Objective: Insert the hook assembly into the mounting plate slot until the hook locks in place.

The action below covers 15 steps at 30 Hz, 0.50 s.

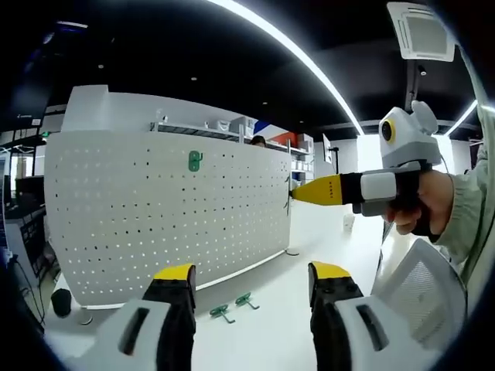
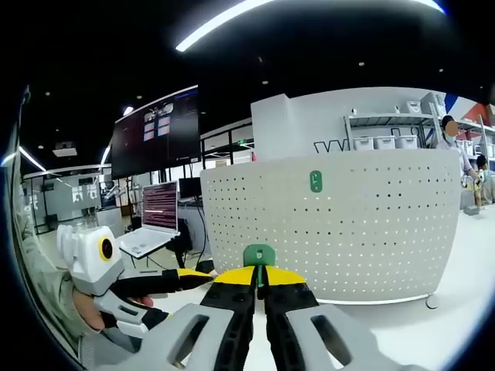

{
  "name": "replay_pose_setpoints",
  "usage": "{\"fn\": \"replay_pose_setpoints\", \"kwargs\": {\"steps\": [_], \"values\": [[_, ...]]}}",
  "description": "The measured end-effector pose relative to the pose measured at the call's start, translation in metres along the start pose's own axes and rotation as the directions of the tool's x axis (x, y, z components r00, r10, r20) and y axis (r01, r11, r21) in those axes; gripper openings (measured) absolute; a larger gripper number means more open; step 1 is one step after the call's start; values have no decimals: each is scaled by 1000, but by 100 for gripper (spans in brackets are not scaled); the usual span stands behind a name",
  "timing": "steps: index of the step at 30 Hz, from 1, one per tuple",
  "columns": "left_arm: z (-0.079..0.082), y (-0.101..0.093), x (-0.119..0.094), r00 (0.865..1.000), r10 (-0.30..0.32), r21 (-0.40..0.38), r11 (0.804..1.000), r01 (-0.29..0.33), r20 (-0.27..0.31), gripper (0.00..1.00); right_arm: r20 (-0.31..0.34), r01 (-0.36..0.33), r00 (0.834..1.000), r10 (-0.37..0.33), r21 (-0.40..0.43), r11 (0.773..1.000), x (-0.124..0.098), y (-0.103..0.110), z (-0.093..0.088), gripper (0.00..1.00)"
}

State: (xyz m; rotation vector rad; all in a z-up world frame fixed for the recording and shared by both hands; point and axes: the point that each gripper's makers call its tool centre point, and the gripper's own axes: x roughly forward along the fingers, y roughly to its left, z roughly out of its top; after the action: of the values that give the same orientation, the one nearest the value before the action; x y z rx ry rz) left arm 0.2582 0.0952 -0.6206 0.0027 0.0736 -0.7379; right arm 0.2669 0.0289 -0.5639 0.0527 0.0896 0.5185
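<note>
The white perforated mounting plate (image 1: 155,224) stands upright on the white table (image 1: 263,340). One green hook (image 1: 195,160) hangs high on it. Two more green hooks (image 1: 222,312) lie on the table in front of its base. My left gripper (image 1: 252,272) is open and holds nothing, a short way back from the plate. My right gripper (image 1: 298,193) comes in from the right in a hand, its tip at the plate's right edge. In the right gripper view my right gripper (image 2: 260,277) is shut on a green hook (image 2: 258,255), facing the plate (image 2: 348,239) and its hung hook (image 2: 315,182).
A white mesh chair back (image 1: 421,286) stands at the right. A small dark object (image 1: 60,301) sits by the plate's left foot. A laptop (image 2: 158,212) and a dark wall screen (image 2: 155,139) are off to the side. My left gripper (image 2: 189,278) shows low left.
</note>
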Motion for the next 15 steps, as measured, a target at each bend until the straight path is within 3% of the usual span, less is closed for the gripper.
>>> {"fn": "replay_pose_setpoints", "kwargs": {"steps": [8,15], "values": [[-8,1,-4,1000,10,-14,1000,-11,-20,62,-12,53,999,-53,-6,999,11,-20,-10,1],[-7,3,-6,1000,15,-20,1000,-15,-14,62,-9,104,994,-105,-17,994,23,-42,-4,1]]}}
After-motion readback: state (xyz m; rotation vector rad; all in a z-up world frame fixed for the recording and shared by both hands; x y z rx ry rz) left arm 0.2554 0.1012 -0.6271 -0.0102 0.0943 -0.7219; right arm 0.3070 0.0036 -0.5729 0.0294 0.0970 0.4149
